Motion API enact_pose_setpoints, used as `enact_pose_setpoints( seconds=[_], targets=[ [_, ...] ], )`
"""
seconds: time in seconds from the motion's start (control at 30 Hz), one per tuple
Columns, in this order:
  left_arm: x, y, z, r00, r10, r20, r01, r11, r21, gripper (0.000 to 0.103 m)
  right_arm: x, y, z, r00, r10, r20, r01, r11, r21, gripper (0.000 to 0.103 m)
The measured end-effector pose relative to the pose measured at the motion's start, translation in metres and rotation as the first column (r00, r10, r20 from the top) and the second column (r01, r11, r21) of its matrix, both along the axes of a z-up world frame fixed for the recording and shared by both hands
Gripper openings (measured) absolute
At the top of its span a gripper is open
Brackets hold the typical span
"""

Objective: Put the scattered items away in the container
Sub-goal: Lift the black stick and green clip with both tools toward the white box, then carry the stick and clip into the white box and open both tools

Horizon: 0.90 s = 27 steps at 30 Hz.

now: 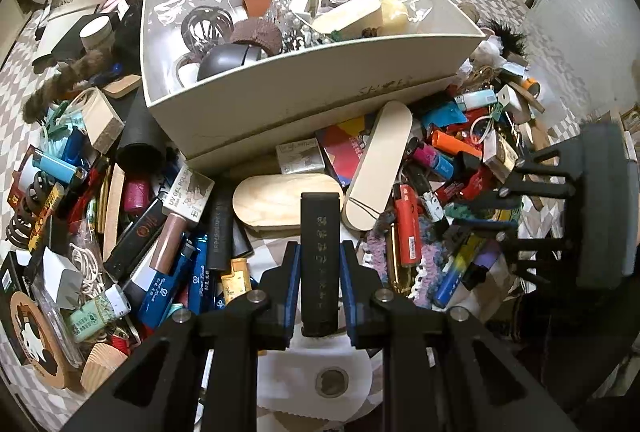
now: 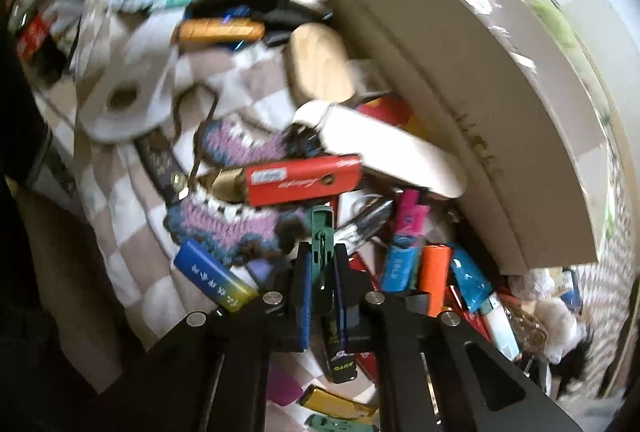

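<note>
Black tool [image 1: 320, 272], blue pads [image 1: 293, 280], silver screws [image 1: 256, 297]

Matt cardboard box [image 1: 304, 88]; pale smooth wooden case [image 1: 280, 202]; glossy plastic lighter [image 2: 304, 178].

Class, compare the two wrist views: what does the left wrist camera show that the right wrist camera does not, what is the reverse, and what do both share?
Only the left view looks into the white box, at its contents, and shows the left gripper shut on a black bar. Only the right view shows the right gripper shut on a green clip. Both show the paper roll, the red lighter and the crochet piece.
</note>
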State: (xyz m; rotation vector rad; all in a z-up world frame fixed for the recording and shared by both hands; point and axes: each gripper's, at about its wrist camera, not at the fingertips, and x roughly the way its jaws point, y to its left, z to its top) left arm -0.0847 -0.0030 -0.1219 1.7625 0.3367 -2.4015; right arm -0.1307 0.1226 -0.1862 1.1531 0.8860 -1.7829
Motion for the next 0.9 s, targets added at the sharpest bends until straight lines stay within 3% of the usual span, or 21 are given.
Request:
enact_pose_setpoints(
  seconds=[0.2,0.47,0.9],
  targets=[
    [-0.002,0.000,0.017,0.998,0.013,-0.056,-0.014,1.000,-0.003,0.019,-0.017,0.017,0.031,0.987,-0.129,0.100,0.142,0.980,-0.138,0.010],
    [-0.012,-0.003,0.037,0.992,0.040,-0.120,-0.043,0.999,-0.024,0.019,-0.029,0.014,0.073,0.952,-0.223,0.211,0.280,0.912,-0.300,0.010],
    [-0.028,-0.019,0.076,0.964,0.087,-0.252,-0.101,0.994,-0.045,0.019,-0.061,0.012,0.137,0.923,-0.325,0.204,0.384,0.770,-0.510,0.010]
  ],
)
